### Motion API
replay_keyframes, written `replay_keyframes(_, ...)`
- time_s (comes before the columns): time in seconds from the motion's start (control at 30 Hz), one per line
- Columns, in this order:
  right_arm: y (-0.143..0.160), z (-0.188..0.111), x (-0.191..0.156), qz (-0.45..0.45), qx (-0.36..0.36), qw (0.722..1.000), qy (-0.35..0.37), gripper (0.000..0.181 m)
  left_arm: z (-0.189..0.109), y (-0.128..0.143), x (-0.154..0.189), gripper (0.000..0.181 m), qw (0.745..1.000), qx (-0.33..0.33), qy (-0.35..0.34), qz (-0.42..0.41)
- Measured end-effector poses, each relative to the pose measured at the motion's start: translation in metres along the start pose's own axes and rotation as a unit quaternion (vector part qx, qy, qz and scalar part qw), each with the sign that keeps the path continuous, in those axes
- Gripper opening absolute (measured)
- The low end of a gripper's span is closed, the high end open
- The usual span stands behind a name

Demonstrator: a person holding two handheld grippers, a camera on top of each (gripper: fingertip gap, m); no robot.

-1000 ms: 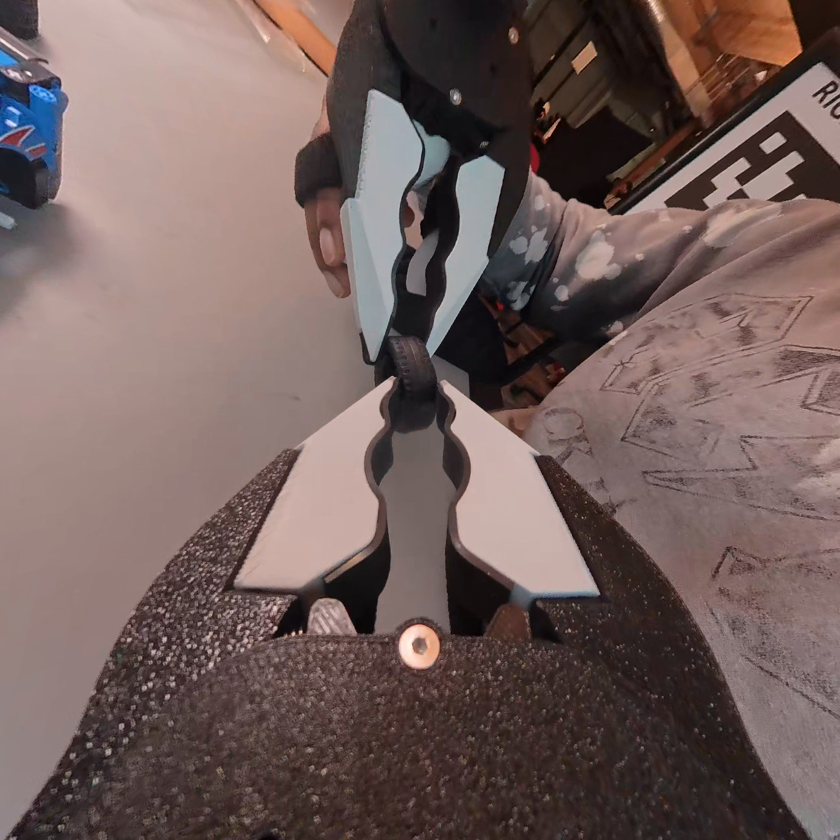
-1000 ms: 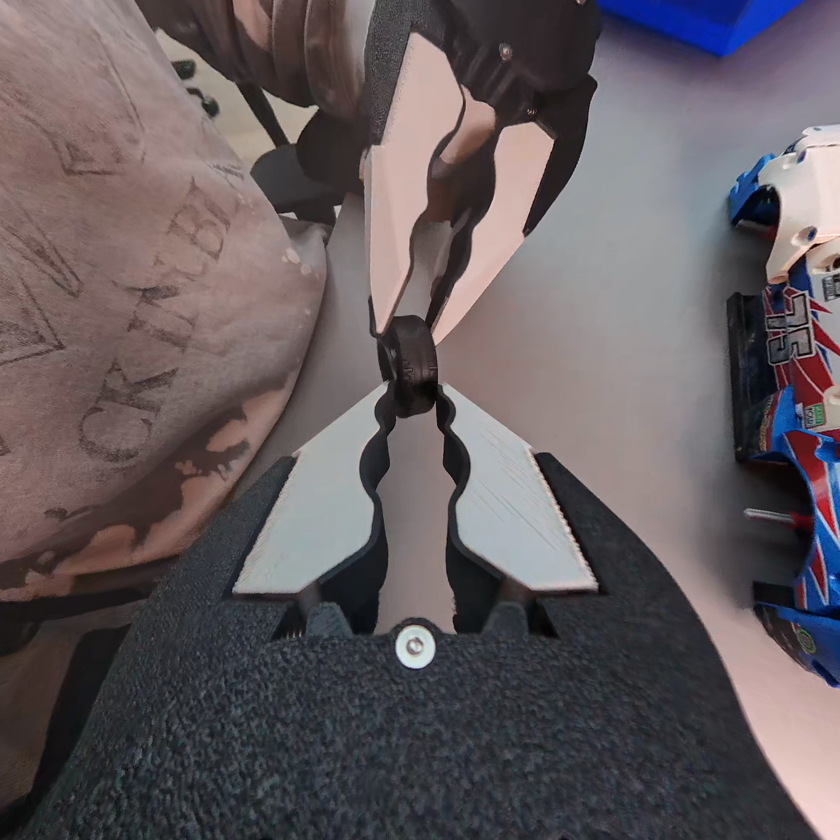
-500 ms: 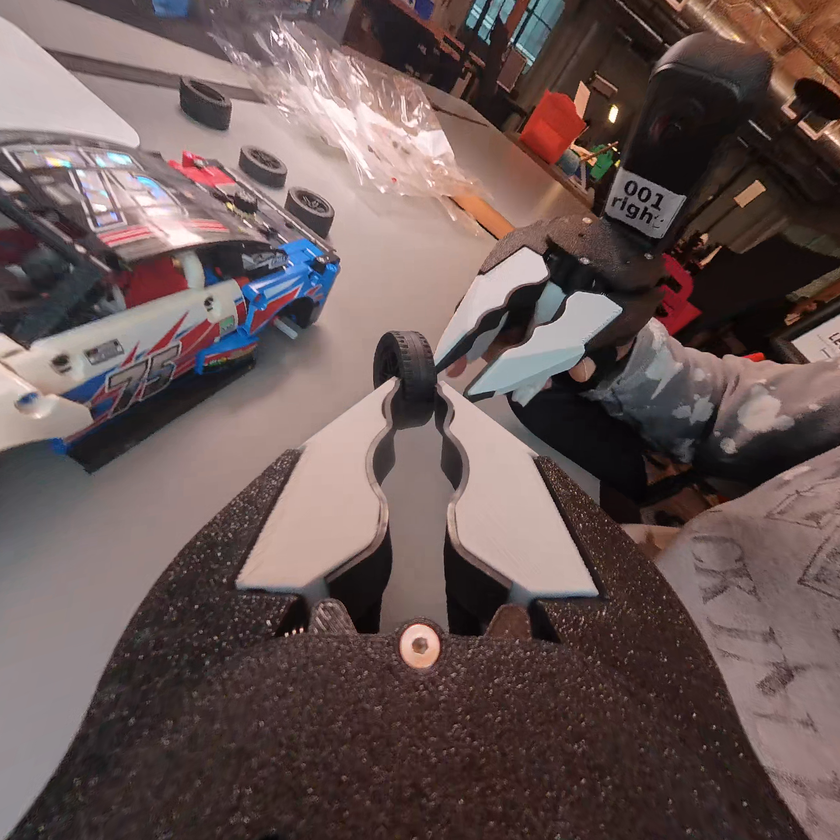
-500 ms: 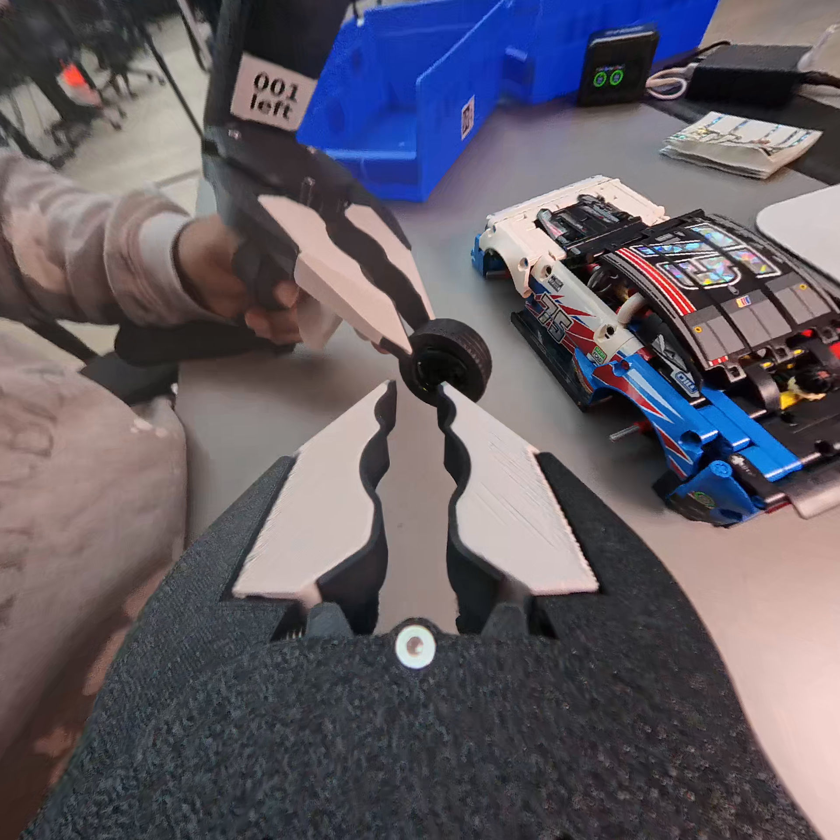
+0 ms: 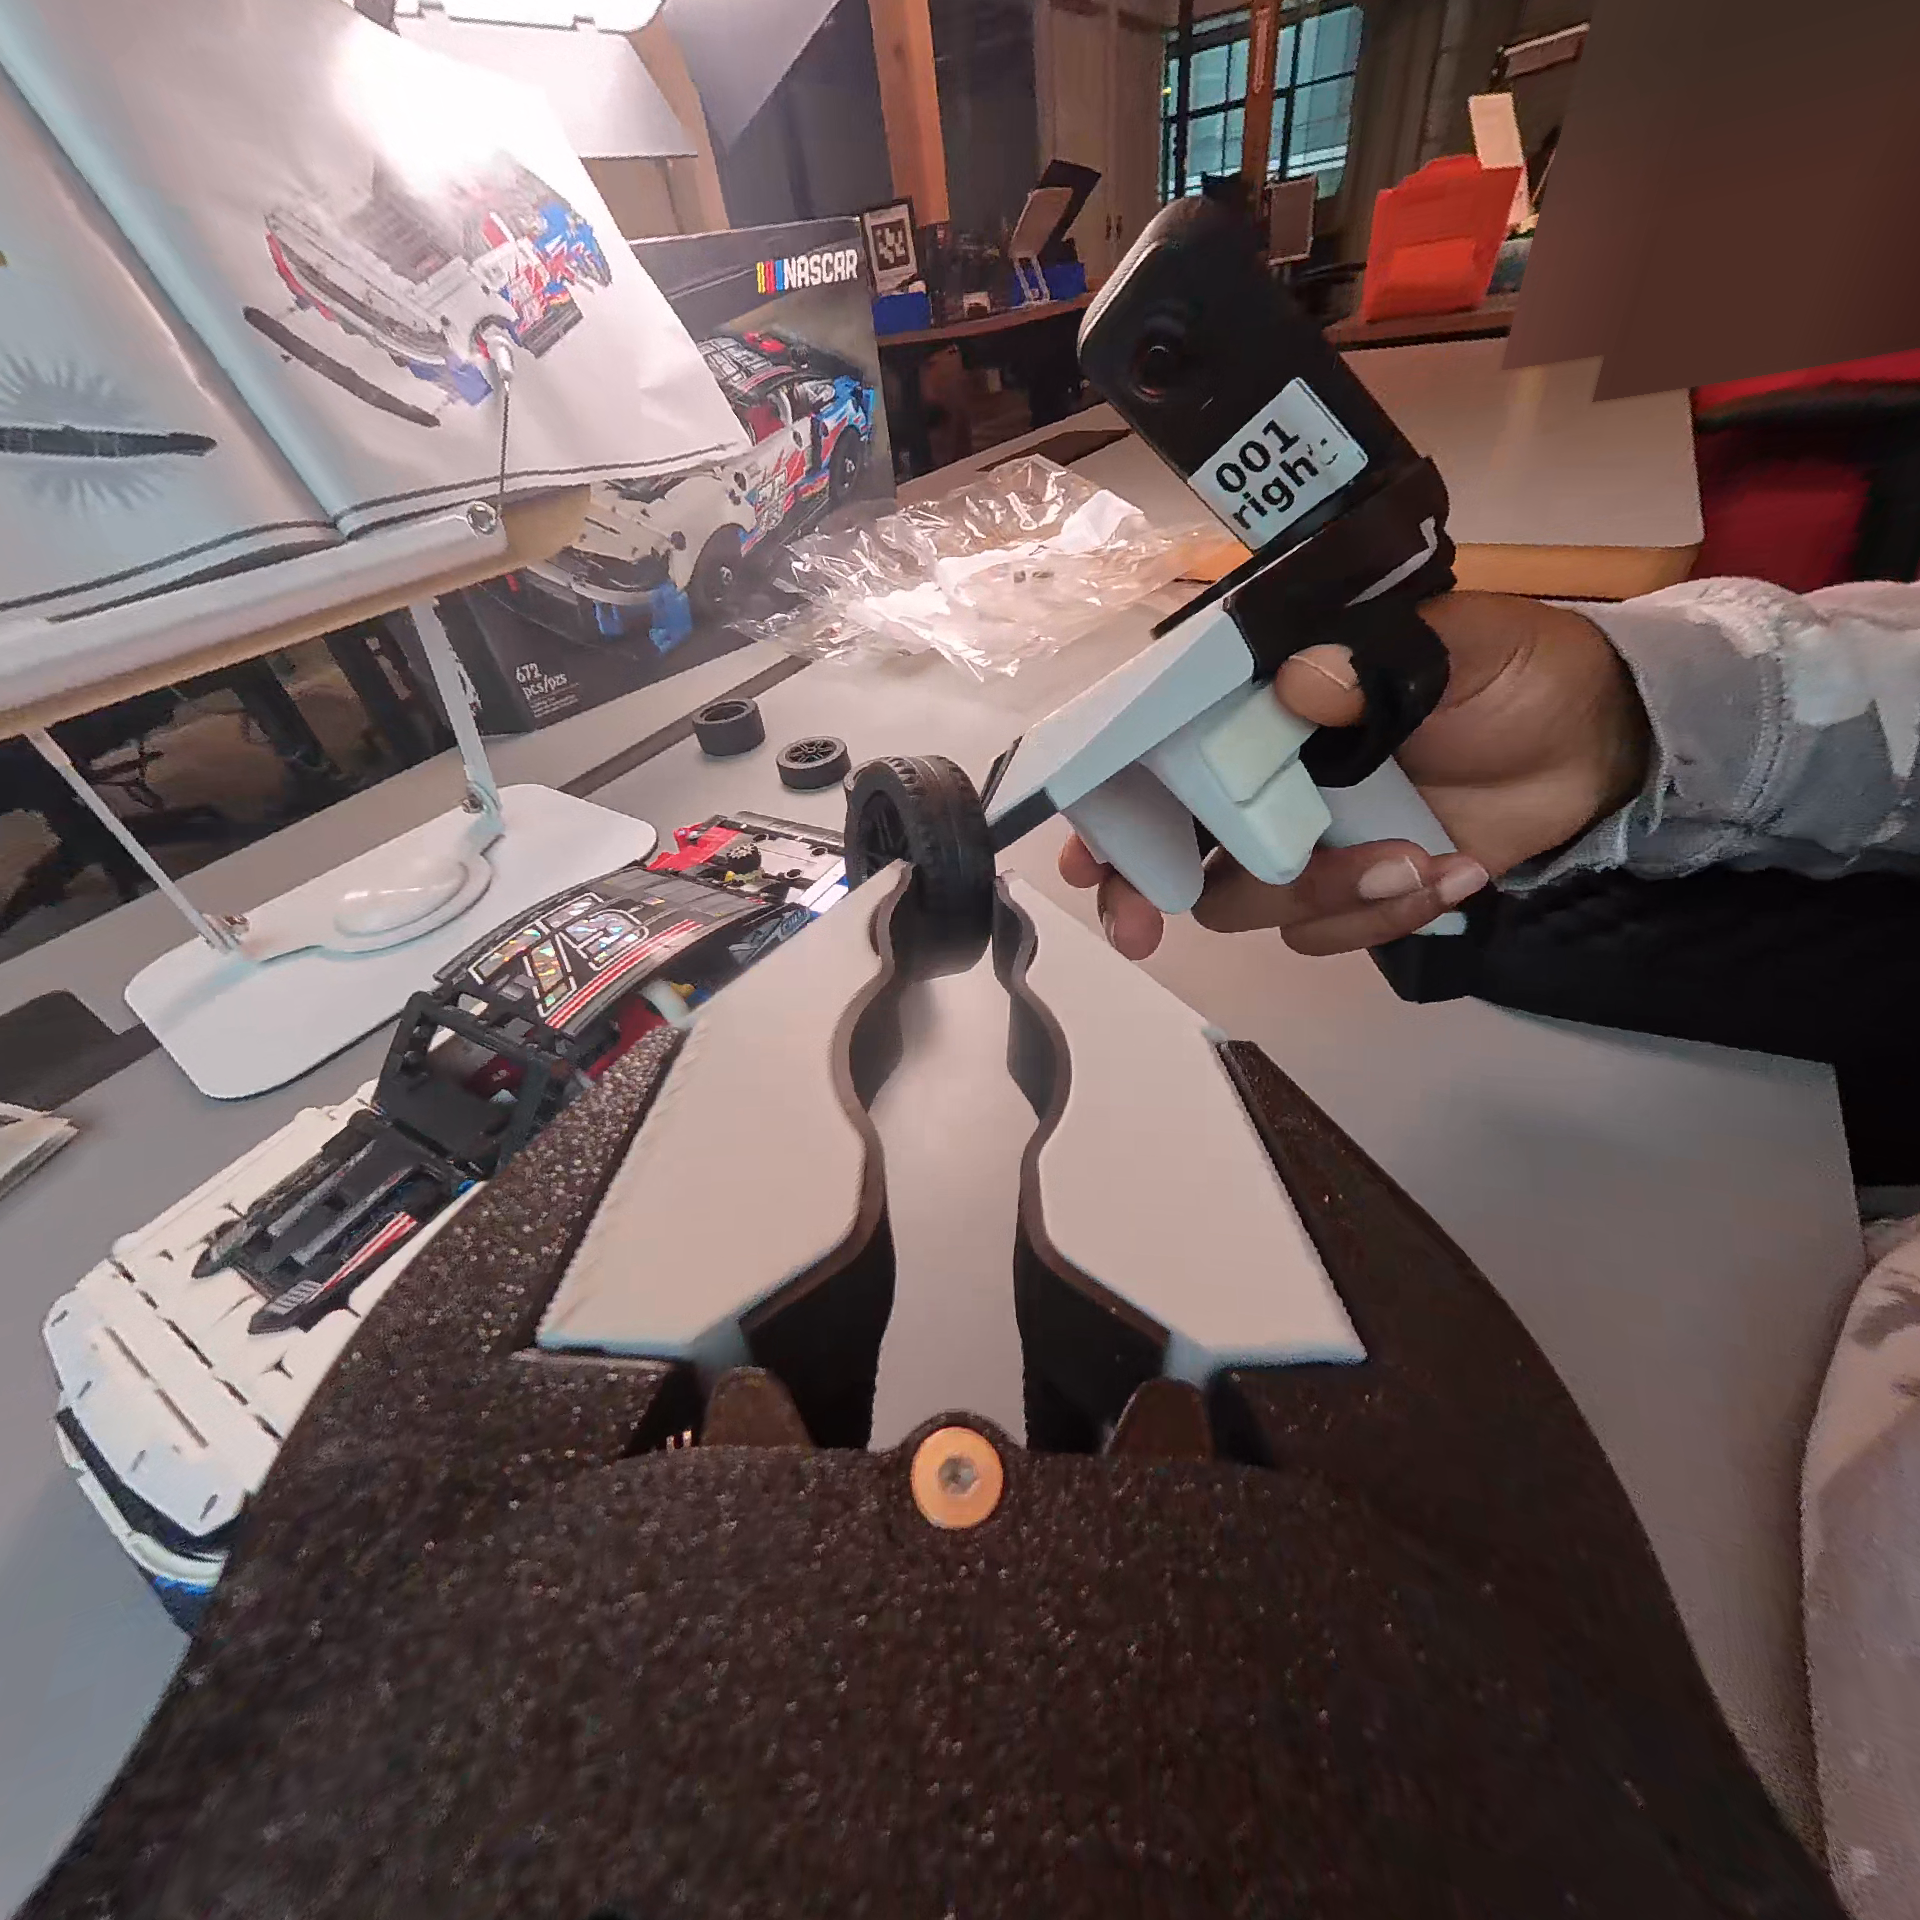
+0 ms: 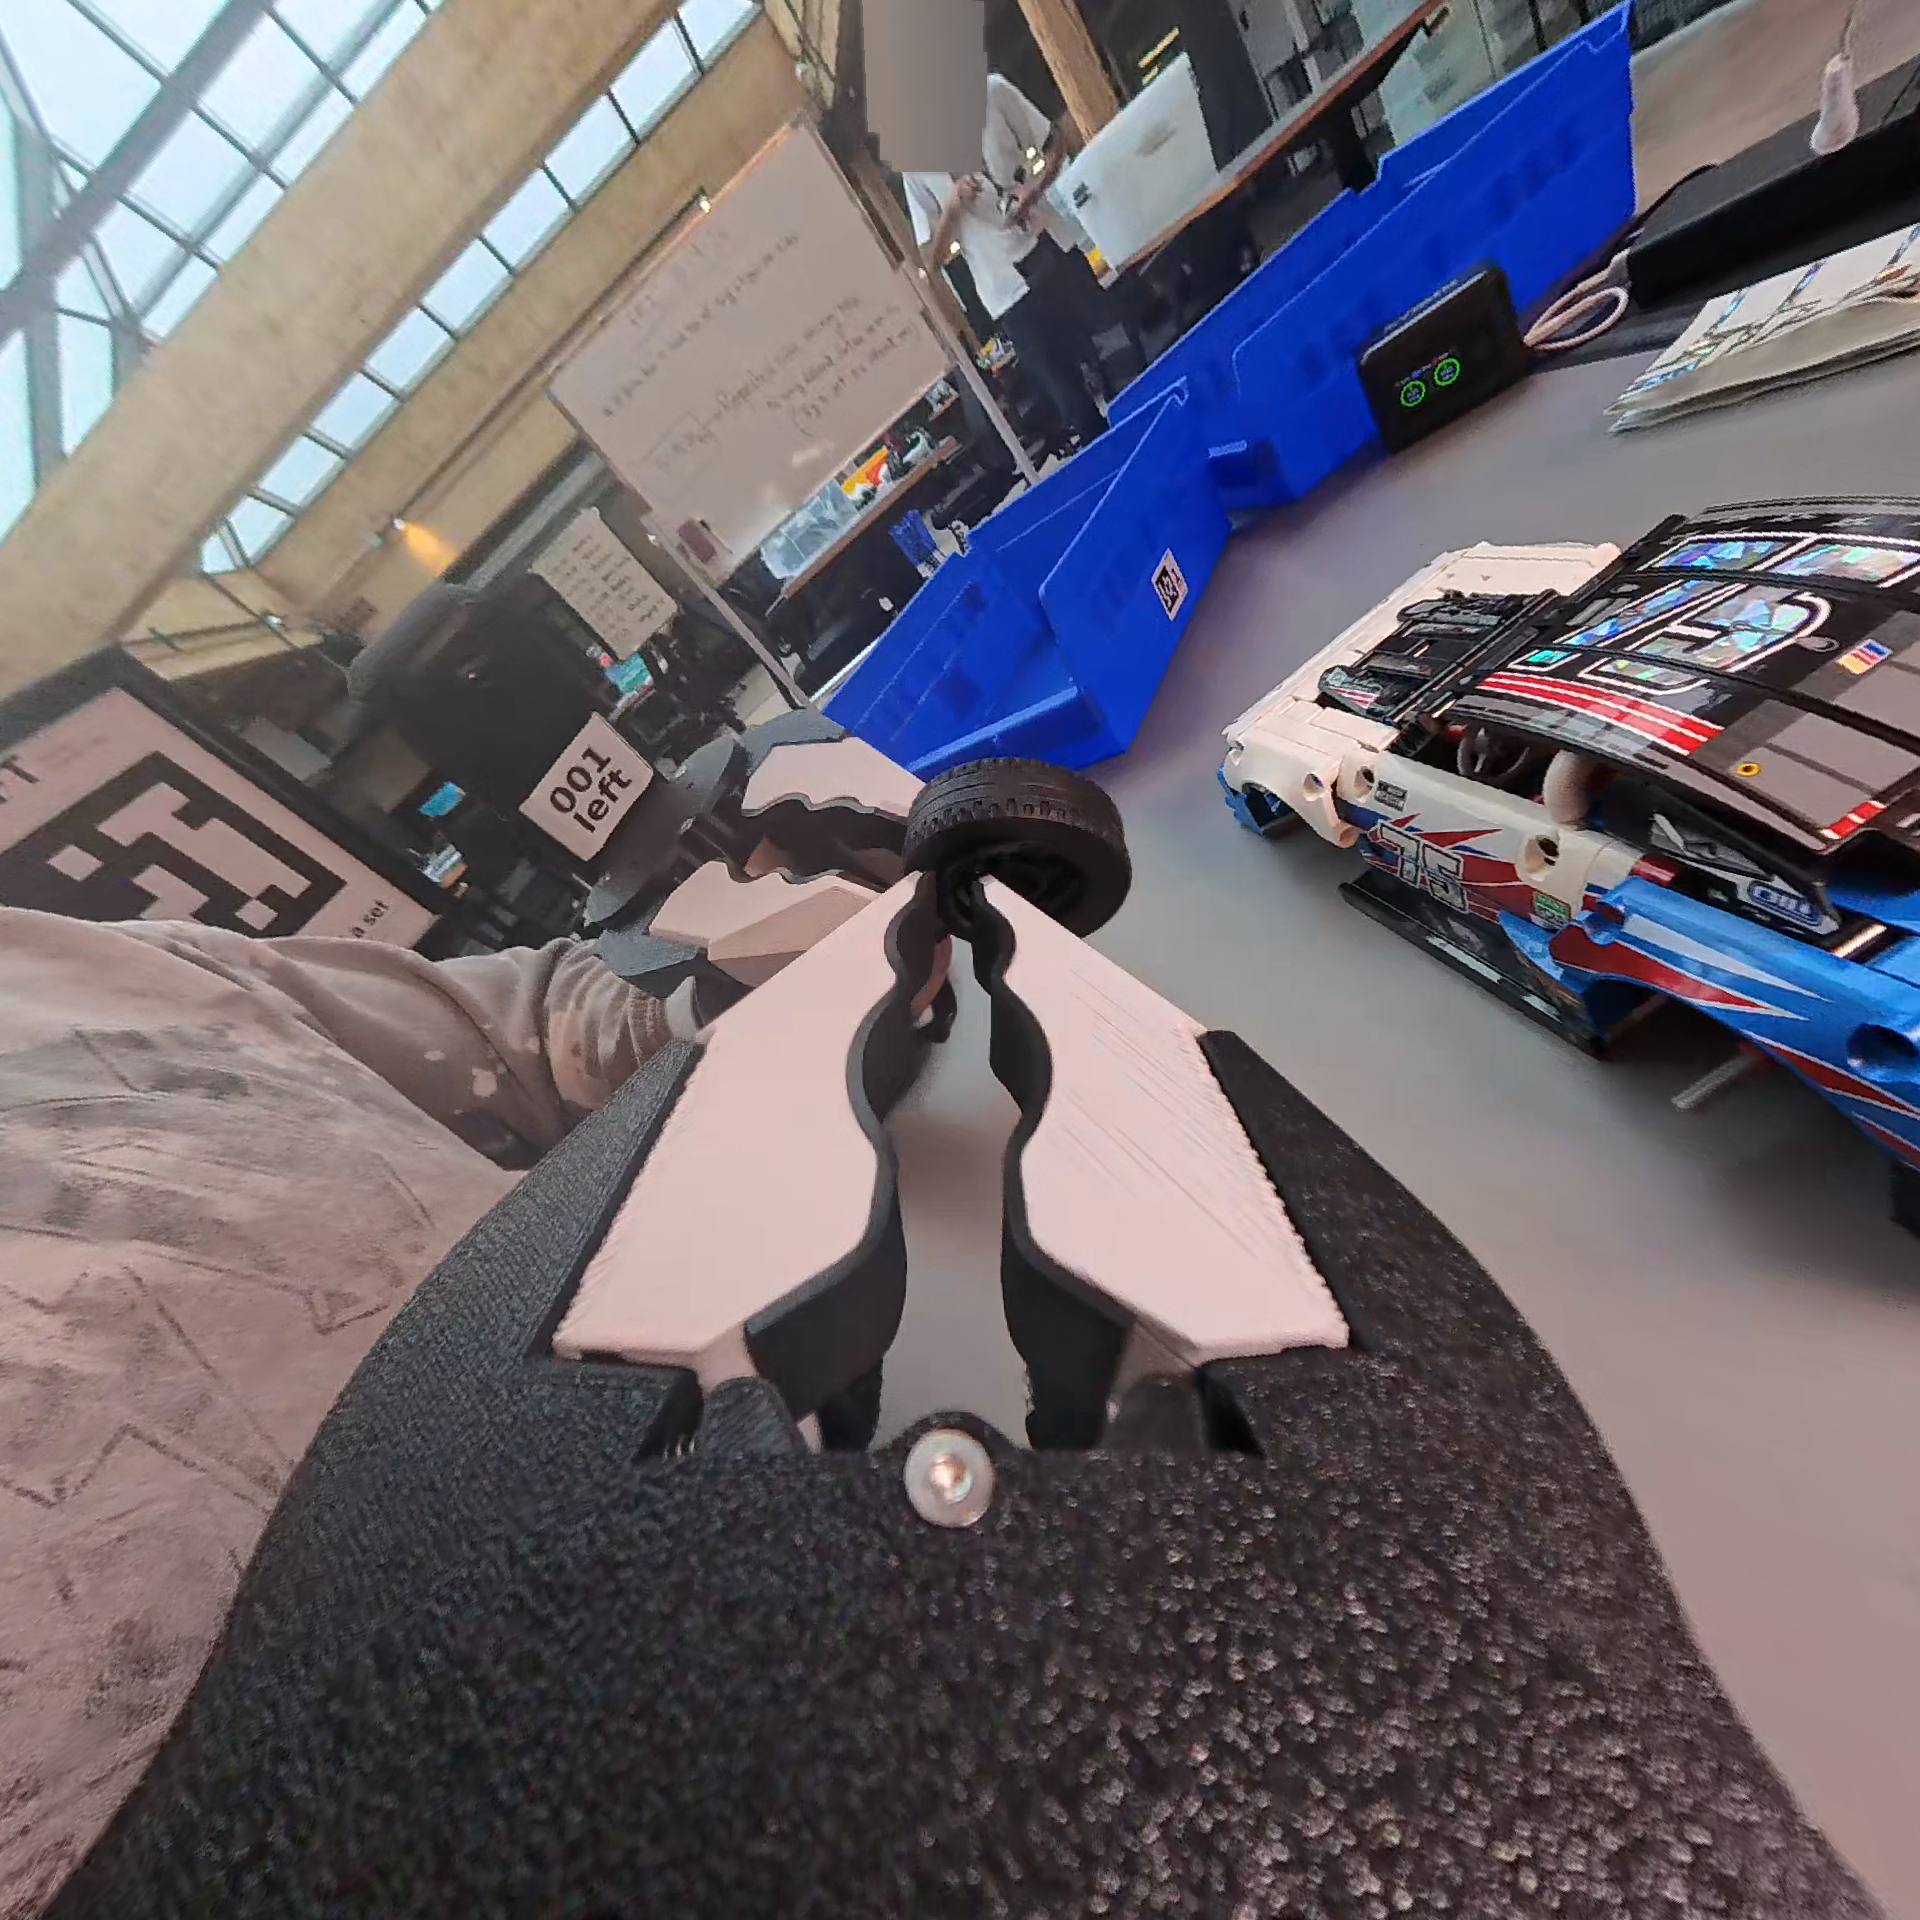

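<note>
Both views have tipped up off the counter (image 5: 1455, 1143) since a sec ago, and the right gripper (image 6: 954, 894), which stood just off the wheel (image 5: 920, 821) half a sec back, now has its tips against it.

Left gripper (image 5: 951, 883): fingers narrow, clamped on the tread of the small black rubber-tyred wheel, which is held in the air above the counter w/ its axis lying roughly across the fingers. Right gripper: fingers narrow too, tips at the wheel's hub side. Can't tell whether they pinch it or only touch (the tyre hides the contact).

Relation that matters: the wheel sits right at both sets of tips, between the two grippers, left one on the tread, right one coming in along the axle line. The brick-built race car (image 5: 540, 966) lies on the counter below and to the left of the left gripper, near but apart.

Left wrist view alone shows the hand (image 5: 1455, 779) on the right gripper, two loose wheels (image 5: 727, 724) farther back on the counter, clear plastic bags (image 5: 966, 561), the set's box (image 5: 790, 343) and an open instruction booklet (image 5: 312, 260) on a stand. Right wrist view alone shows the wheel's hub face, the car's wheel-less side w/ a bare axle, and a blue bin (image 6: 1143, 571) behind.
</note>
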State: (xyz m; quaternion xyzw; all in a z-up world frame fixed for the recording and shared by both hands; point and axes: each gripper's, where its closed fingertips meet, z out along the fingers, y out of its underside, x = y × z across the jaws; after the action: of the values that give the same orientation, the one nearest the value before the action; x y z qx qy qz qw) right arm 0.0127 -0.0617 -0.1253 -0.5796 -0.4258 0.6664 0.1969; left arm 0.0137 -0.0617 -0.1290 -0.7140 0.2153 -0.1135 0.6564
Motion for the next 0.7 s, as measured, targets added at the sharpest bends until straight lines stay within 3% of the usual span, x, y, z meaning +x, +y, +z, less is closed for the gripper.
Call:
replay_keyframes(0.13, 0.002, 0.0, 0.0, 0.011, 0.007, 1.0, -0.001, 0.004, 0.0, 0.005, 0.003, 0.011, 0.997, -0.02, -0.014, 0.071)
replay_keyframes(0.47, 0.014, 0.0, 0.005, 0.009, -0.021, 1.0, 0.016, 0.0, -0.002, 0.017, 0.008, 0.012, 0.99, -0.067, 0.03, 0.124)
replay_keyframes(0.53, 0.014, -0.002, 0.005, 0.005, -0.014, 1.0, 0.0, 0.0, -0.001, 0.014, 0.009, 0.013, 0.993, -0.07, 0.061, 0.079)
replay_keyframes(0.6, 0.01, -0.005, 0.001, -0.001, -0.002, 1.0, -0.026, 0.0, 0.001, 0.007, 0.01, 0.012, 0.993, -0.049, 0.104, -0.022)
replay_keyframes(0.7, 0.008, -0.008, -0.005, -0.026, -0.004, 0.999, -0.043, 0.0, 0.0, 0.002, 0.013, 0.012, 0.977, -0.028, 0.154, -0.142)
